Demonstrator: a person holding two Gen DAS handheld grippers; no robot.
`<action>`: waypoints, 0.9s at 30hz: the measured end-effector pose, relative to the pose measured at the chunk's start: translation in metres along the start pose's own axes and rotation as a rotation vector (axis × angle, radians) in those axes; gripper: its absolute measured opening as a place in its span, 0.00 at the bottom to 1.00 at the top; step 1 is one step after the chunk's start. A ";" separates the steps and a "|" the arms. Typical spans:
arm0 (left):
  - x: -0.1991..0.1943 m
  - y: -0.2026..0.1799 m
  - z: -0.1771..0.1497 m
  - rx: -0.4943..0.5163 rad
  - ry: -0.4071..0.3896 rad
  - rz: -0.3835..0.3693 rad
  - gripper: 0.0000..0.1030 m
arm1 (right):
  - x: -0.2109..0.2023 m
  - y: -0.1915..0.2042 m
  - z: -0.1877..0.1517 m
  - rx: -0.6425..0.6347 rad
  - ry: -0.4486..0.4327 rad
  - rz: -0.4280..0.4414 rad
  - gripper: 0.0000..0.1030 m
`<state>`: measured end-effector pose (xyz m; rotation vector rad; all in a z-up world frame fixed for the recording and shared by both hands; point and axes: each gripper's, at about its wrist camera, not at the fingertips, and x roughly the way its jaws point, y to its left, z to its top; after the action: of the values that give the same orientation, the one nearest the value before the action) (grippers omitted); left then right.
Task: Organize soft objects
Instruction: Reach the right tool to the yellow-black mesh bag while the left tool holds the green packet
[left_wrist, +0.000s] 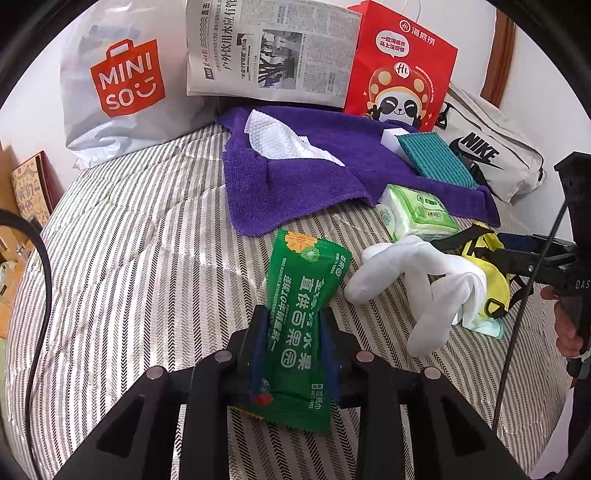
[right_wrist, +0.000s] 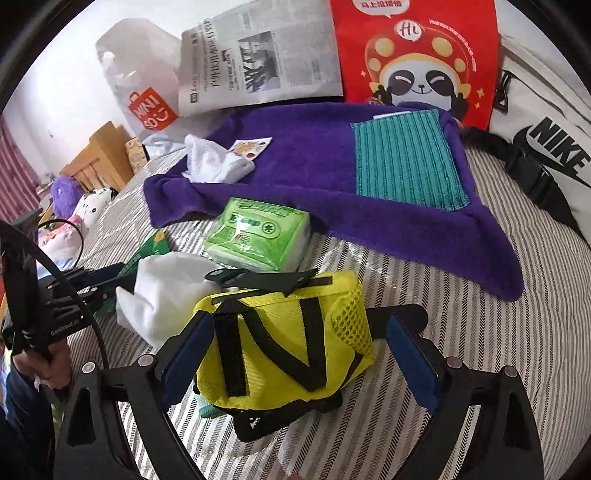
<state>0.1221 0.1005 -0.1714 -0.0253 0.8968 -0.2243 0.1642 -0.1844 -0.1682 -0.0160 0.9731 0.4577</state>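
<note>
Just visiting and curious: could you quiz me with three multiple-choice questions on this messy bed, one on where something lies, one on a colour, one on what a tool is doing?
1. The teal striped cloth lies on:
A. the purple towel
B. the newspaper
C. the white glove

2. The pouch between the right gripper's jaws is:
A. red
B. yellow
C. purple

3. The left gripper is:
A. empty
B. clamped on a sock
C. clamped on the green packet

Answers: A, it rests on the towel's top; B, yellow with black straps; C, the packet is pinched at its middle.
</note>
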 end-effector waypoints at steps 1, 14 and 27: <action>0.000 0.001 0.000 -0.001 0.000 -0.002 0.27 | -0.001 -0.001 -0.001 0.002 -0.001 0.009 0.92; 0.000 0.000 -0.001 -0.003 -0.001 -0.004 0.28 | -0.003 0.018 -0.016 -0.029 -0.008 0.012 0.98; -0.001 0.001 -0.001 -0.010 -0.003 -0.014 0.28 | 0.020 0.018 -0.010 -0.077 -0.013 -0.113 1.00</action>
<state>0.1210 0.1020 -0.1715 -0.0415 0.8953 -0.2330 0.1587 -0.1626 -0.1866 -0.1363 0.9360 0.3901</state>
